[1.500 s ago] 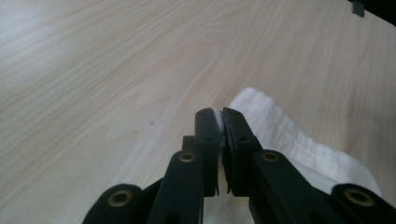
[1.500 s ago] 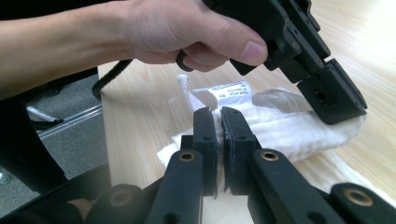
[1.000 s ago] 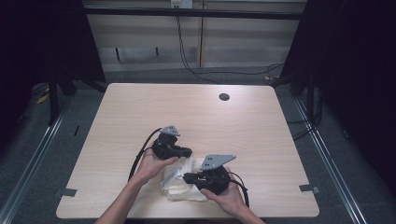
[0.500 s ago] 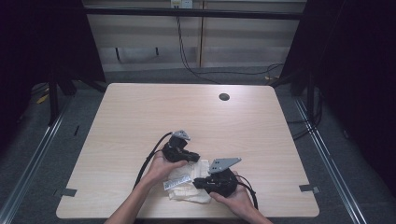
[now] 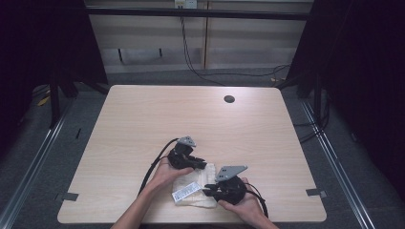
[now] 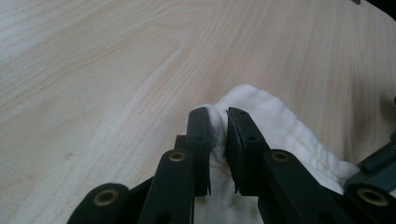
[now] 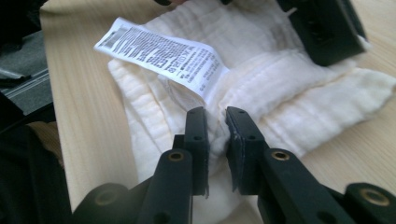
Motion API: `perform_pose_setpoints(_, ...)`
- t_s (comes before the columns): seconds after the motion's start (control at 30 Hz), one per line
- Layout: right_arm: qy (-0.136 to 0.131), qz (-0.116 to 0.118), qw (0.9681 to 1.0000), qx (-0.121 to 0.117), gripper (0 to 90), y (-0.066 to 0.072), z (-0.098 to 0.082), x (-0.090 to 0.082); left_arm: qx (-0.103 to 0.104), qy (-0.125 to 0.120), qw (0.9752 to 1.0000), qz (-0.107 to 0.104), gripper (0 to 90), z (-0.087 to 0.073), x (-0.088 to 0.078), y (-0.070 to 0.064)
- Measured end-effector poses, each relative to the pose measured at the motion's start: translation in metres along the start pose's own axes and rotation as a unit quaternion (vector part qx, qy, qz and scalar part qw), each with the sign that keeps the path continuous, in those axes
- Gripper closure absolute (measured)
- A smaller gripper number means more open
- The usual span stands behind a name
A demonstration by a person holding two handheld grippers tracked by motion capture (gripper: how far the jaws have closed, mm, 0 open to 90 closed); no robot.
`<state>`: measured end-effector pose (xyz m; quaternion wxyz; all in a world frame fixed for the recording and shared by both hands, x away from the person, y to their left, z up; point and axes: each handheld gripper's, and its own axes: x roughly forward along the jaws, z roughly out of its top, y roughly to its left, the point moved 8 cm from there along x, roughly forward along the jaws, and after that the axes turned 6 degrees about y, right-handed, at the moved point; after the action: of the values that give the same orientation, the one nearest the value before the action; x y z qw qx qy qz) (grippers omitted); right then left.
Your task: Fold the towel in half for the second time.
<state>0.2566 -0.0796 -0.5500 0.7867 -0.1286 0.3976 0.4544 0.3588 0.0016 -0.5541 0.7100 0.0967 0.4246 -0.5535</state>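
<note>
**Both my jaws pinched on a white cloth**

A white label [image 7: 161, 55] sewn to the cloth [image 7: 261, 84] lies just ahead of my right jaws, to their left. It is covered in rows of small black print, too fine for me to read.

My right gripper [image 7: 215, 135] has its jaws drawn narrow, with a fold of the cloth squeezed between them close to where the label is stitched on. My left gripper [image 6: 217, 140] is likewise nearly closed, its jaws clamped on a raised corner of the same cloth [image 6: 275, 126], which bunches up between the tips and spreads away to their right.

The cloth is soft and crinkled, a ribbed, gauzy weave in cream white, folded into a rough rectangle. It rests on the pale wood-grain tabletop [image 5: 143, 124] near my edge, between my two hands [image 5: 165, 174]. Both grippers are black, with brass-coloured pins at the joints.
</note>
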Motion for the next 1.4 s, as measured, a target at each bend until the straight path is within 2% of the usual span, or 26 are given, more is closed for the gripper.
perform_pose_setpoints(0.07,0.001,-0.003,1.0,0.0,76.6,0.0,-0.001,-0.001,0.002,-0.002,1.0,-0.001,78.5,0.001,0.0,-0.001)
perform_pose_setpoints(0.17,0.003,-0.01,0.9999,0.007,71.6,-0.001,-0.002,-0.003,0.011,0.006,0.9999,0.009,74.1,0.001,-0.001,-0.003)
perform_pose_setpoints(0.3,0.006,-0.016,0.9997,0.015,61.9,-0.004,-0.001,-0.005,0.019,0.007,0.9997,0.012,72.4,0.005,-0.005,-0.006)
perform_pose_setpoints(0.43,0.004,-0.019,0.9996,0.021,53.9,-0.007,-0.001,-0.008,0.018,-0.005,0.9998,0.003,70.0,0.008,-0.008,-0.01)
perform_pose_setpoints(0.53,-0.003,-0.008,0.9996,0.027,46.2,-0.009,-0.002,-0.015,0.026,-0.008,0.9996,0.005,67.0,0.012,-0.011,-0.012)
perform_pose_setpoints(0.57,-0.008,-0.004,0.9996,0.029,46.1,-0.01,-0.002,-0.017,0.026,-0.018,0.9995,0.002,65.5,0.013,-0.012,-0.014)
perform_pose_setpoints(0.63,-0.014,-0.019,0.9993,0.03,45.1,-0.014,-0.003,-0.023,0.034,-0.019,0.9992,0.0,62.7,0.013,-0.013,-0.014)
perform_pose_setpoints(0.67,-0.018,-0.021,0.9991,0.031,45.1,-0.015,-0.003,-0.026,0.034,-0.015,0.9993,0.01,60.4,0.013,-0.013,-0.013)
perform_pose_setpoints(0.77,-0.024,-0.024,0.9987,0.038,44.7,-0.02,-0.005,-0.033,0.035,-0.025,0.999,0.01,54.7,0.015,-0.016,-0.013)
perform_pose_setpoints(0.83,-0.018,-0.01,0.9986,0.05,44.0,-0.023,-0.008,-0.036,0.041,-0.023,0.9988,0.017,50.3,0.017,-0.019,-0.012)
perform_pose_setpoints(0.9,-0.019,-0.018,0.9983,0.053,43.5,-0.027,-0.009,-0.039,0.04,-0.032,0.9985,0.023,47.3,0.02,-0.022,-0.013)
perform_pose_setpoints(1.03,-0.023,-0.025,0.9976,0.061,42.3,-0.033,-0.014,-0.045,0.039,-0.028,0.9982,0.038,42.4,0.023,-0.029,-0.012)
perform_pose_setpoints(1.23,-0.021,-0.035,0.9964,0.074,40.0,-0.04,-0.024,-0.054,0.027,-0.038,0.9974,0.055,39.3,0.024,-0.042,-0.006)
perform_pose_setpoints(1.27,-0.021,-0.035,0.9962,0.077,39.3,-0.04,-0.024,-0.055,0.028,-0.032,0.9973,0.059,38.6,0.022,-0.045,-0.005)
perform_pose_setpoints(1.3,-0.027,-0.033,0.996,0.079,39.1,-0.041,-0.025,-0.058,0.03,-0.033,0.9973,0.058,38.0,0.021,-0.047,-0.006)
perform_pose_setpoints(1.4,-0.045,-0.023,0.995,0.086,36.7,-0.041,-0.021,-0.067,0.037,-0.039,0.9958,0.074,37.3,0.018,-0.056,-0.007)
